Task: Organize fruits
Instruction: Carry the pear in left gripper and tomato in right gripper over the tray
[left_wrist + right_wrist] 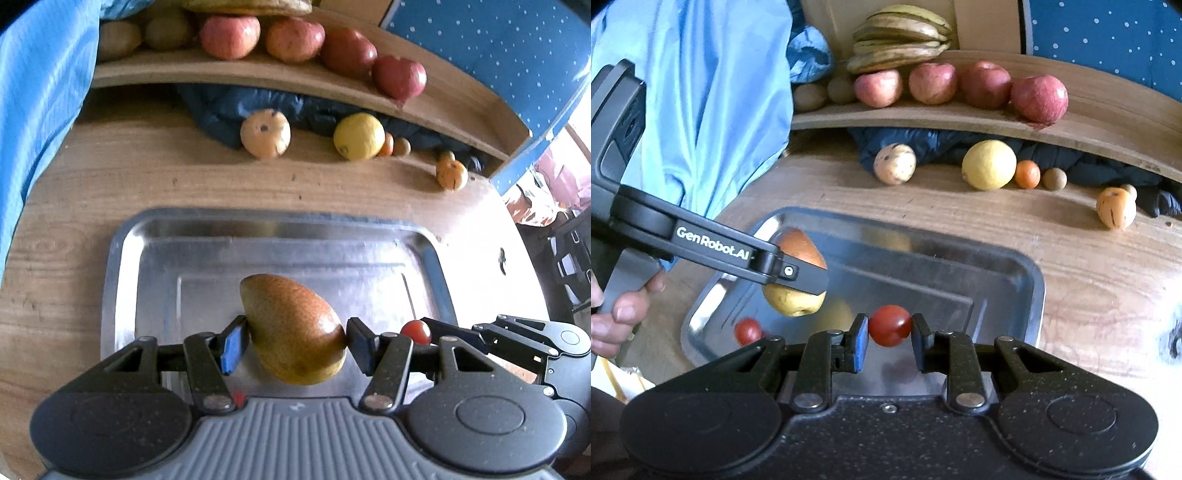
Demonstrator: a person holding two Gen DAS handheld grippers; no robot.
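Left gripper [293, 341]: fingers about half spread and closed on the pear [291, 328], pads pressing its 2 flanks; it hangs above the metal tray [122, 266].
Right gripper [889, 338]: fingers nearly together, pinching the cherry tomato [889, 325] by its sides, also over the tray.
Pear, handling: fairly heavy for a 2-point hold, with a smooth freckled skin that bruises under hard pressure. It tapers, so it could slip toward the narrow end; my judgement is that the widest part of the belly, where it is held now, is the best place.
Cherry tomato, handling: very light, round, glossy and thin-skinned, so it probably bursts if squeezed and rolls once let go. It wants a light pinch across its middle and a low release.
Tray contents: nearly bare. In the right wrist view 1 red shape [748, 331] shows near the tray's left end; whether it is a second tomato or a reflection I cannot tell.
Shelf [923, 116]: a raised wooden board at the back carrying 4 red apples [1038, 99], a bunch of bananas [901, 37] and brownish kiwi-like fruits [809, 96].
Tabletop [1089, 266]: loose fruit lies well apart from the tray, below the shelf edge: a pale spotted round fruit [894, 163], a lemon [989, 164], a small orange [1027, 174] and a streaked orange fruit [1116, 208].
Cloth: a dark blue garment [942, 146] is bunched under the shelf behind that fruit.
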